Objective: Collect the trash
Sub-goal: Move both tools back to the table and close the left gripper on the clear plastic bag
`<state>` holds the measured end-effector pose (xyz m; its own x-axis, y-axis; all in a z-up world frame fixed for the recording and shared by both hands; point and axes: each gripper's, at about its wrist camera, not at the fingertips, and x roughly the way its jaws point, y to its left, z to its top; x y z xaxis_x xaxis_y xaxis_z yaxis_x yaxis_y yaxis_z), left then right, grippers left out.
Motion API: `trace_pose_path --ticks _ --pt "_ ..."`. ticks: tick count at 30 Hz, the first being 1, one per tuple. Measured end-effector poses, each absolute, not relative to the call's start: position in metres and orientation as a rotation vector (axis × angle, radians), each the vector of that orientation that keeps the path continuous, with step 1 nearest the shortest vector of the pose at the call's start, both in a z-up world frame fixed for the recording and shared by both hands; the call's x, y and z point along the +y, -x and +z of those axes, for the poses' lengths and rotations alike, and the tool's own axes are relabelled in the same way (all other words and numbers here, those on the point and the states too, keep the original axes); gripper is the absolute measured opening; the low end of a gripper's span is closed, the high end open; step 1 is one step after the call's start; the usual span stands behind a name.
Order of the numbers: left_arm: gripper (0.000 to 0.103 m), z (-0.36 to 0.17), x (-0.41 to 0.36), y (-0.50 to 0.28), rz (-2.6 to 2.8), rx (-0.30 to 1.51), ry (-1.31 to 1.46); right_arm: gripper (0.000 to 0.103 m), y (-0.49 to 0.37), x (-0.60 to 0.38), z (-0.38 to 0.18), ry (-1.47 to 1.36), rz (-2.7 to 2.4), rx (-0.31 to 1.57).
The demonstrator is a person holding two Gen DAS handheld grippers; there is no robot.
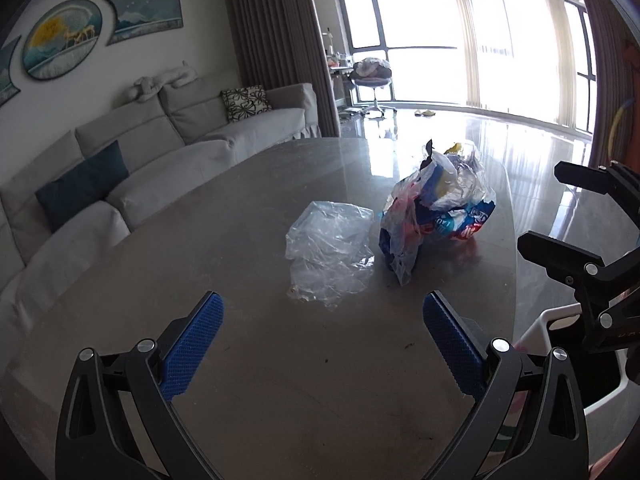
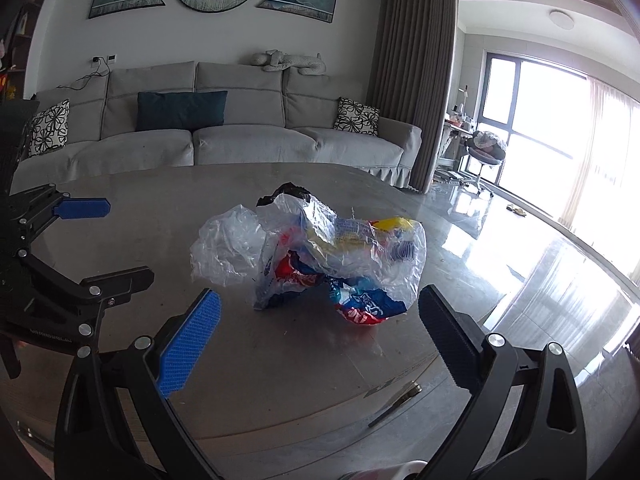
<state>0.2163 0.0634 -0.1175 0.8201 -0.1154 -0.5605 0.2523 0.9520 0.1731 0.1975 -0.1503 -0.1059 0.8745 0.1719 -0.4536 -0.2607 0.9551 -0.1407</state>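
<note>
A crumpled clear plastic bag point(image 1: 330, 246) lies on the round grey table point(image 1: 200, 240). Right of it sits a bundle of colourful wrappers in a clear bag point(image 1: 438, 208). My left gripper point(image 1: 322, 312) is open and empty, just short of the clear bag. In the right wrist view the bundle point(image 2: 344, 256) lies straight ahead with the clear bag point(image 2: 228, 248) to its left. My right gripper point(image 2: 318, 308) is open and empty, close in front of the bundle. It also shows at the right edge of the left wrist view point(image 1: 560, 216). The left gripper shows at the left of the right wrist view point(image 2: 104, 240).
A white bin rim point(image 1: 560, 320) shows beside the table at the lower right. A grey sofa point(image 2: 224, 136) stands behind the table. A glossy floor point(image 2: 520, 260), an office chair point(image 2: 484, 152) and large windows lie to the right.
</note>
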Motion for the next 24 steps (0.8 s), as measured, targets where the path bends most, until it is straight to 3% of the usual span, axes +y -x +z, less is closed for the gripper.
trace_pose_path --ticks 17,19,21,24 --pt "0.098 -0.153 0.043 -0.306 -0.271 0.707 -0.289 0.098 -0.224 -0.141 -0.116 0.27 0.231 0.477" --pt "0.092 -0.156 0.039 -0.308 -0.289 0.711 -0.3 0.098 -0.226 -0.141 -0.117 0.273 0.232 0.479" --pt "0.066 -0.162 0.035 -0.312 -0.311 0.739 -0.324 0.098 -0.223 -0.144 -0.118 0.271 0.233 0.48" --pt "0.05 -0.17 0.032 -0.316 -0.328 0.764 -0.334 0.098 -0.224 -0.147 -0.119 0.266 0.233 0.485"
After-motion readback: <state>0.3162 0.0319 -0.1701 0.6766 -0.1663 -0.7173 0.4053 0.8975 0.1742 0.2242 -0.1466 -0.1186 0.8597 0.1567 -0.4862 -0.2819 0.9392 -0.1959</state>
